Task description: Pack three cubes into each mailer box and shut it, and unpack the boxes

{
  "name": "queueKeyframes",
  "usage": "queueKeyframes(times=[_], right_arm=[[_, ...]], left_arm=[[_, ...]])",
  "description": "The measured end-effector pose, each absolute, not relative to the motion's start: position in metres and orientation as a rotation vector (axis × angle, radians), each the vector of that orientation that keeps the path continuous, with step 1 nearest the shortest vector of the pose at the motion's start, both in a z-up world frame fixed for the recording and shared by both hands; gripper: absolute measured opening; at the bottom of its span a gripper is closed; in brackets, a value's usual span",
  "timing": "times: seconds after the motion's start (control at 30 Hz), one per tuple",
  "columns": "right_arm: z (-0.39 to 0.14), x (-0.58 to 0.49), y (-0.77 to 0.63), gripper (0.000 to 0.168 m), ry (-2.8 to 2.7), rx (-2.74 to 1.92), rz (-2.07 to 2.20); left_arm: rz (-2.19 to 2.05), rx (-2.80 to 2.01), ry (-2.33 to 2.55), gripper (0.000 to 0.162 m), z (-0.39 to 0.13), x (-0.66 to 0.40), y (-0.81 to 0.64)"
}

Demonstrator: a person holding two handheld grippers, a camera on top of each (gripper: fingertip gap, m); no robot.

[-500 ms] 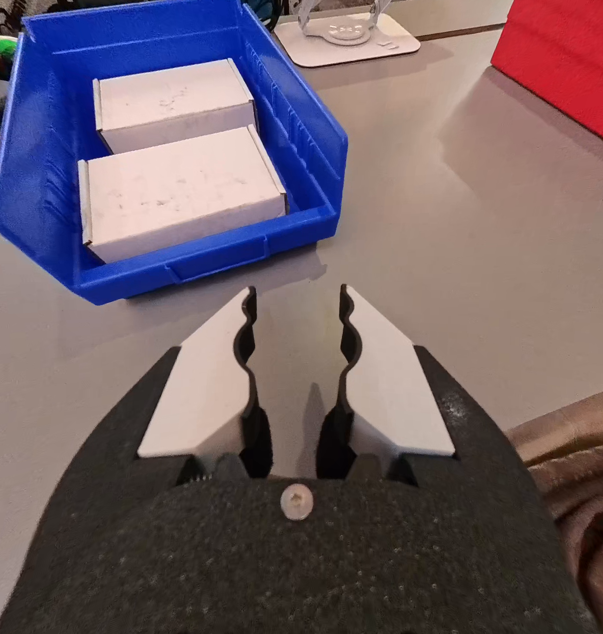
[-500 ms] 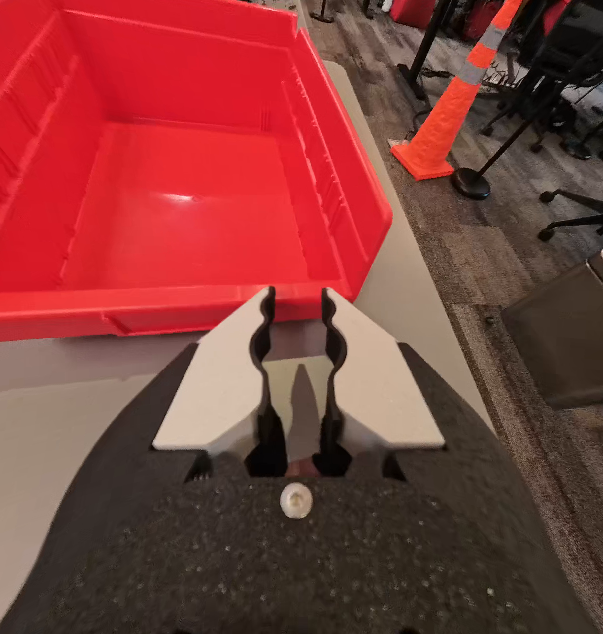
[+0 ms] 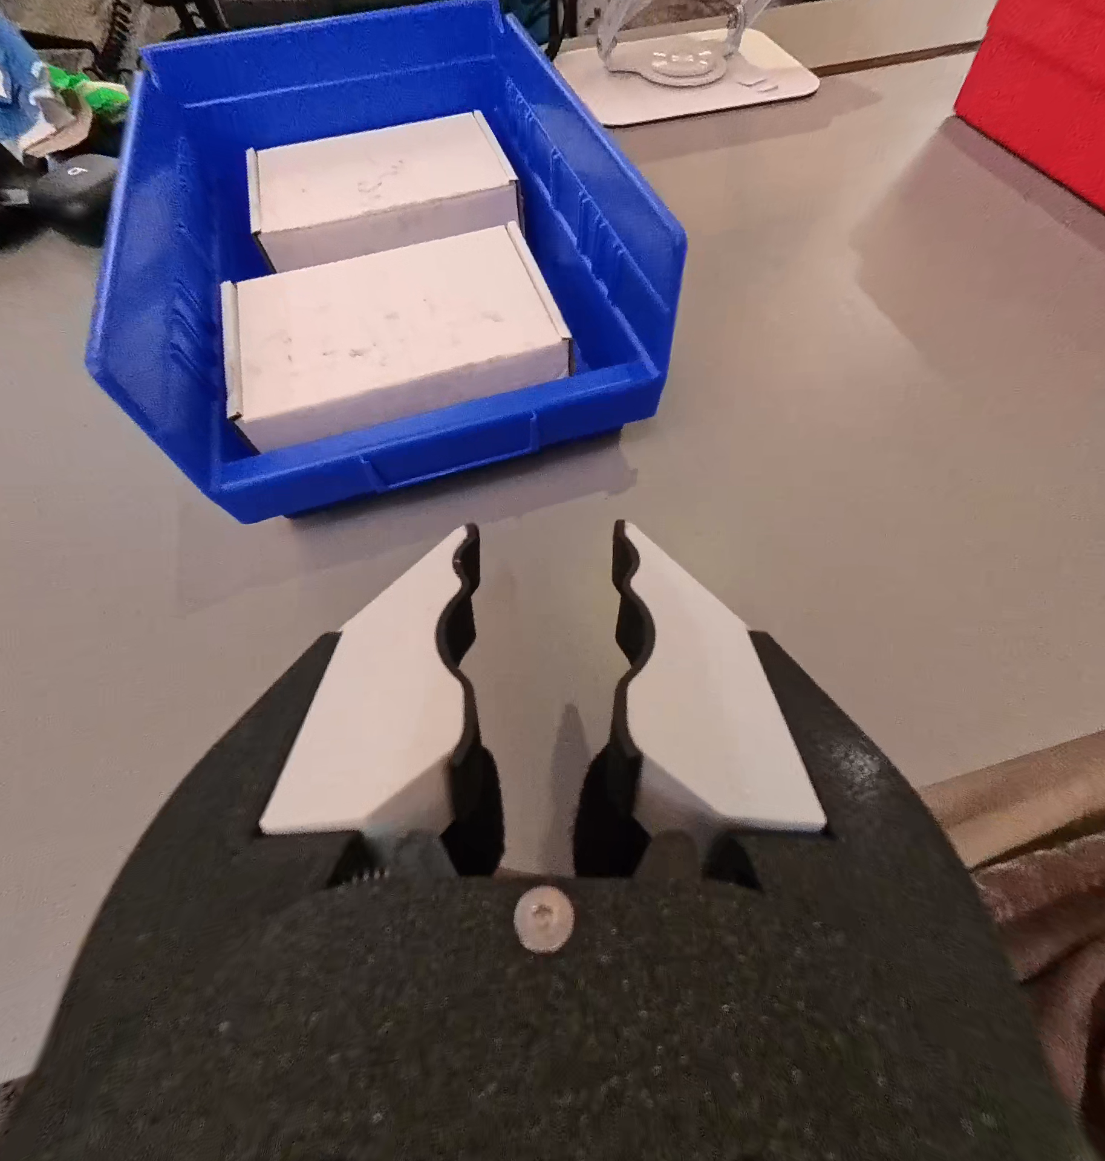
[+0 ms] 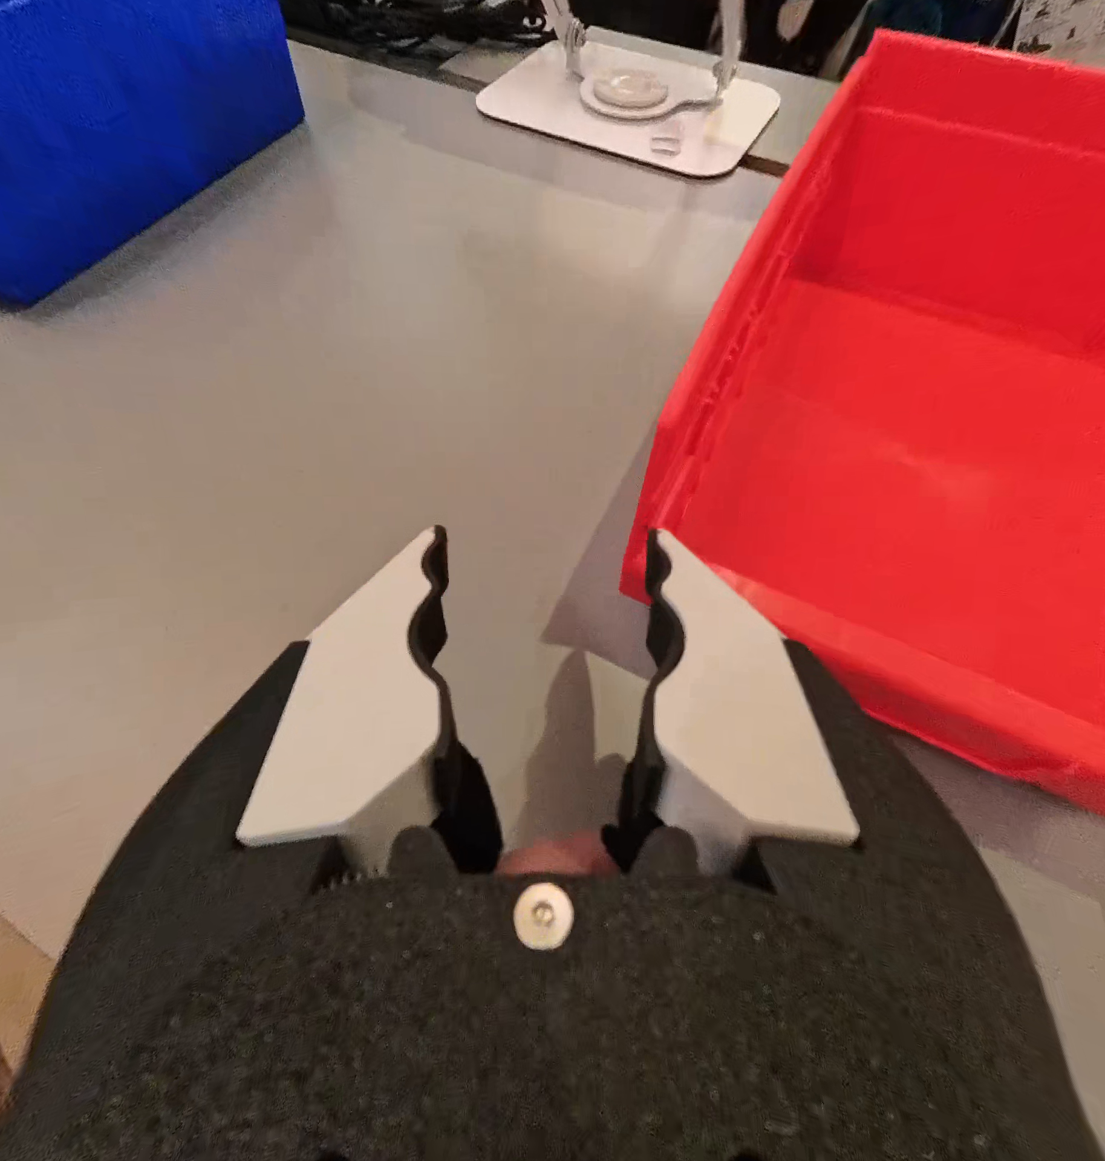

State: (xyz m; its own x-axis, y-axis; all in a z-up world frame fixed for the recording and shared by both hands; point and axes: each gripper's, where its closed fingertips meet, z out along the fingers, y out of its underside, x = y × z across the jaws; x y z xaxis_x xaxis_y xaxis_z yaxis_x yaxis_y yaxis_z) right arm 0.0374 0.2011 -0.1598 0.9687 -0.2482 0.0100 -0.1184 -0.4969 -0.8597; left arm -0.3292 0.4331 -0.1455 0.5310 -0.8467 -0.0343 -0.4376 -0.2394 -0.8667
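**Both grippers empty above the table, boxes in the blue bin**

The left gripper [image 3: 544, 534] hangs over the grey table [image 3: 851, 440], fingers spread with nothing between them. Just beyond it stands the blue bin [image 3: 411, 462], holding two closed white mailer boxes: the near box [image 3: 392, 339] touching the far box [image 3: 380, 182]. The right gripper [image 4: 546, 543] is likewise spread and empty, its right fingertip beside the red bin [image 4: 914, 452]. No cubes show.

Two white mailer boxes, near [image 3: 386, 342] and far [image 3: 380, 182], sit shut in one blue bin [image 3: 179, 251]. One red bin [image 4: 914, 440] and one white stand base [image 4: 631, 113] share the table [image 4: 286, 377].
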Motion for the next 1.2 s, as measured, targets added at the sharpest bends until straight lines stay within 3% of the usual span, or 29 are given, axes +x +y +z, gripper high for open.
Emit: queueKeyframes(times=[0.33,0.53,0.7,0.8,0.9,1.2], right_arm=[[-0.155,0.042,0.168,0.062,0.422,-2.071,-0.239],[-0.164,0.022,0.157,0.058,0.472,-2.046,-0.2],[-0.174,0.029,0.155,0.058,0.516,-2.078,-0.15],[-0.181,0.03,0.154,0.056,0.564,-2.1,-0.06],[-0.184,0.034,0.152,0.056,0.594,-2.099,-0.005],[-0.186,0.042,0.141,0.056,0.651,-2.088,0.004]], left_arm=[[-0.608,-1.885,1.059,0.042,-0.148,-0.33,0.433],[-0.742,-1.856,1.262,0.058,-0.16,-0.308,0.407],[-1.156,-1.628,1.521,0.063,-0.096,-0.268,0.376],[-0.89,-1.595,1.763,0.081,-0.073,-0.248,0.43],[-0.553,-1.531,1.942,0.086,-0.067,-0.222,0.511],[0.135,-1.431,2.45,0.105,-0.144,-0.169,0.667]])
